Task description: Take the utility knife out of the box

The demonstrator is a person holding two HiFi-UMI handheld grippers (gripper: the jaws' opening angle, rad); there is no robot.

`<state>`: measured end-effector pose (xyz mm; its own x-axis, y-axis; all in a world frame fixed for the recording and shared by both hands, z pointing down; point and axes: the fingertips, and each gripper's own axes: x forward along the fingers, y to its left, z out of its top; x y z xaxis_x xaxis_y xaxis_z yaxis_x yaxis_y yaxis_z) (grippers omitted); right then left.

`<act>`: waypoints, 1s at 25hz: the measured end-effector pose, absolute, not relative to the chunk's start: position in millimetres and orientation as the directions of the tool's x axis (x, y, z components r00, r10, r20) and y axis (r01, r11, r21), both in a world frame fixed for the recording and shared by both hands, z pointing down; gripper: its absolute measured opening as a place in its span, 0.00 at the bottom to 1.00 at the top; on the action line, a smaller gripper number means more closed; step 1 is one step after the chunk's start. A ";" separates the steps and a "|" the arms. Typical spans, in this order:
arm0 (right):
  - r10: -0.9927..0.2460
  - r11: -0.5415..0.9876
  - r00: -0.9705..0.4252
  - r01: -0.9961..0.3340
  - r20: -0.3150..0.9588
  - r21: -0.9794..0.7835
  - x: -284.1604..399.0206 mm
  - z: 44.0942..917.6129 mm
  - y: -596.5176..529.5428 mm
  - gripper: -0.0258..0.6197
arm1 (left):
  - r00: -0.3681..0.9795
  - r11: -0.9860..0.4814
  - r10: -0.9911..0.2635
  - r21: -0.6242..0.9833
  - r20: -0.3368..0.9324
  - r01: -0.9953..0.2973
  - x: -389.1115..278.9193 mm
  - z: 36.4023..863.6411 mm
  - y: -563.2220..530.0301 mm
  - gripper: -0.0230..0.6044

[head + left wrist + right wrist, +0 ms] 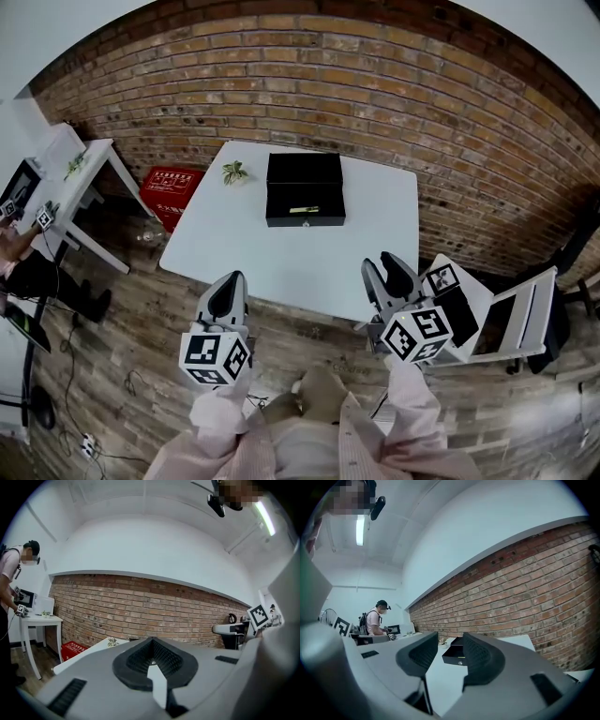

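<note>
A black box (305,192) stands open on the far half of the white table (272,253), its lid tipped back toward the brick wall. Inside its tray lies a thin yellowish thing (303,210), apparently the utility knife. My left gripper (228,284) hangs at the table's near edge, left of the box, jaws shut on nothing; in the left gripper view (152,657) the pads meet. My right gripper (387,267) hovers over the near right corner, open and empty. In the right gripper view (450,641) the box (453,657) shows between the jaws, well ahead.
A small potted plant (234,172) sits left of the box. A red crate (172,192) and a white side table (84,178) stand to the left, a white chair (511,314) to the right. Another person (11,606) works at the side table.
</note>
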<state>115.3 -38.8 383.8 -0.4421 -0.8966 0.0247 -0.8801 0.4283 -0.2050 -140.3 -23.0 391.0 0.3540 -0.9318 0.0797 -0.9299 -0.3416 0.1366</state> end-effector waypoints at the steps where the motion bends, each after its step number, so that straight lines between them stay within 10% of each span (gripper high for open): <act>1: -0.895 0.432 -0.446 -0.879 0.027 -0.203 114.7 384.7 -43.7 0.28 | 0.355 -0.343 -0.931 0.136 0.081 -0.930 -139.8 391.7 -26.9 0.02; 25: -0.808 0.522 -0.552 -0.833 0.205 -0.184 91.4 439.3 -236.4 0.28 | 0.294 -0.249 -0.930 0.213 0.220 -0.945 -147.7 444.4 -183.1 0.02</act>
